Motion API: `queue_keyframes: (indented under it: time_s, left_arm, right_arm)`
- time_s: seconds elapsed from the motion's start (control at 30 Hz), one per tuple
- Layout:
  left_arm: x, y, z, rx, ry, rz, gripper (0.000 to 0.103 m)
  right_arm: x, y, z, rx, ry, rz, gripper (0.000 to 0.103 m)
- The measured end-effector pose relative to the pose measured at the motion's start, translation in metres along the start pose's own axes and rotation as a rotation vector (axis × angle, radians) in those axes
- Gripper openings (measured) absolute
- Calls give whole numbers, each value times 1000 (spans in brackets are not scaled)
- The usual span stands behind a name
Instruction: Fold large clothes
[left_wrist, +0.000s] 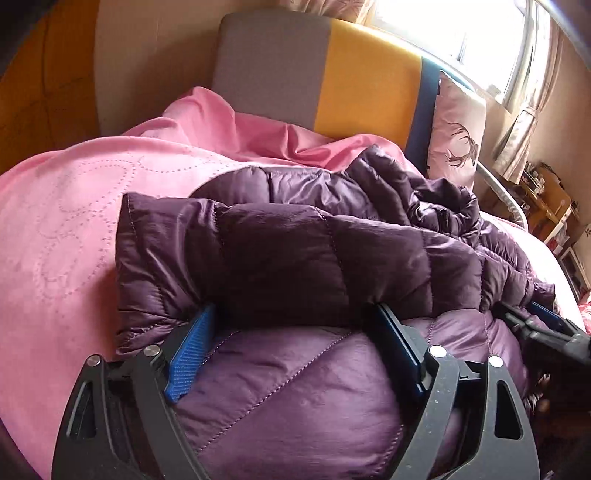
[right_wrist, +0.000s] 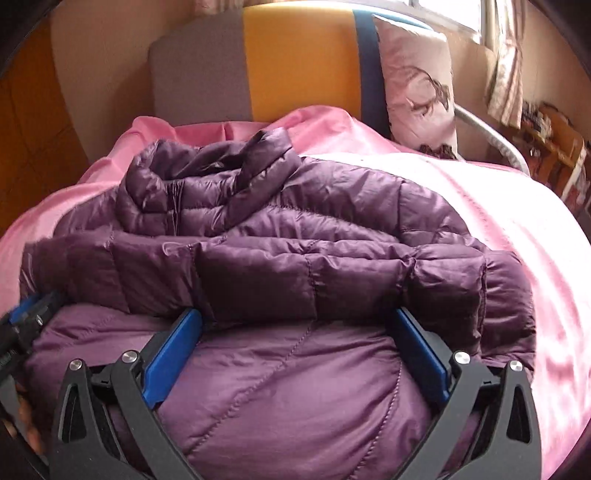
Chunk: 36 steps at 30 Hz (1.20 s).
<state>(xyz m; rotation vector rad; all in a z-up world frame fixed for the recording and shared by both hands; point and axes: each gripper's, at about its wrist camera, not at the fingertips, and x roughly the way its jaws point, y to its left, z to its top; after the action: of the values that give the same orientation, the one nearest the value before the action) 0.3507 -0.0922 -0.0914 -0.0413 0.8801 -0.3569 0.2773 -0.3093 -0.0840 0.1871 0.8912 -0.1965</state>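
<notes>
The purple jacket (left_wrist: 295, 258) lies folded on the pink bed (left_wrist: 55, 240), collar toward the headboard (right_wrist: 280, 62). Both the left gripper (left_wrist: 295, 314) and right gripper (right_wrist: 295, 317) have fingers spread wide, straddling its puffy near fold.

left gripper (left_wrist: 295, 325) spread wide, blue pads (left_wrist: 190, 354) pressed on purple puffer jacket (left_wrist: 295, 251) | jacket lay on pink bedspread (left_wrist: 66, 229), a folded band across it just beyond the fingertips | right gripper (left_wrist: 543, 325) at jacket's right edge | deer-print pillow (left_wrist: 458, 129) behind jacket, against headboard (left_wrist: 314, 70)
</notes>
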Motion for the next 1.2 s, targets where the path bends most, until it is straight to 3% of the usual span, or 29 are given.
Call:
queue_keyframes:
  time_s: [0.13, 0.27, 0.4, 0.6, 0.87, 1.0, 1.2]
  left_arm:
    - [8, 1, -3, 0, -8, -12, 89]
    - [6, -2, 0, 8, 5, -7, 90]
    - [-28, 4, -5, -15, -13, -3, 90]
    - [-91, 41, -42, -85, -31, -6, 90]
    - [-165, 84, -118, -133, -19, -60, 90]
    - [-196, 99, -160, -187, 5, -142, 90]
    - [-227, 101, -216, -187, 65, -191, 82]
  right_arm:
    - [13, -8, -6, 41, -11, 54, 101]
    - [14, -6, -6, 32, -3, 45, 101]
    - [11, -10, -3, 41, 6, 62, 101]
    - [-42, -19, -9, 36, 25, 72, 101]
    - [-120, -67, -86, 92, 61, 103, 101]
    - [-150, -90, -132, 86, 100, 123, 101]
    - [-188, -103, -205, 107, 197, 270, 101]
